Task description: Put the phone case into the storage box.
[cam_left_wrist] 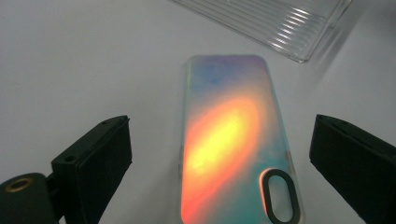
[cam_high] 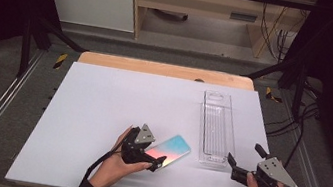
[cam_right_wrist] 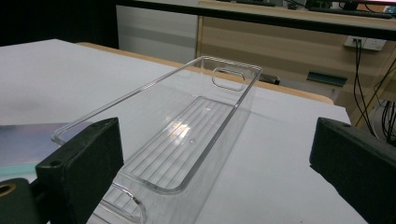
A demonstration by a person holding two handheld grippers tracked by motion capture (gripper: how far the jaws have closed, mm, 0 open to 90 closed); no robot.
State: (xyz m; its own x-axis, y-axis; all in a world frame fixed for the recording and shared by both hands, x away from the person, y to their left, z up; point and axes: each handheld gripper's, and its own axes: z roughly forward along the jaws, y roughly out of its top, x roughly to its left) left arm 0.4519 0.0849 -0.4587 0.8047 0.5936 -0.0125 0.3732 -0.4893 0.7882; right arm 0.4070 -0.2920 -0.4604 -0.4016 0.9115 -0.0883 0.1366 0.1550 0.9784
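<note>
White table: phone case, clear tray.

Glossy iridescent phone case; clear ribbed plastic tray; matt white tabletop

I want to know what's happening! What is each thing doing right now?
Phone case: flat on the table, between open jaws, not gripped.
Tray: empty, upright on the table.
Left gripper: open.
Right gripper: open, facing the tray's near end.

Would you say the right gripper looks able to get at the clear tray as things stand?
Probably yes: the right gripper is open beside the clear tray's near end, with nothing between them.
</note>
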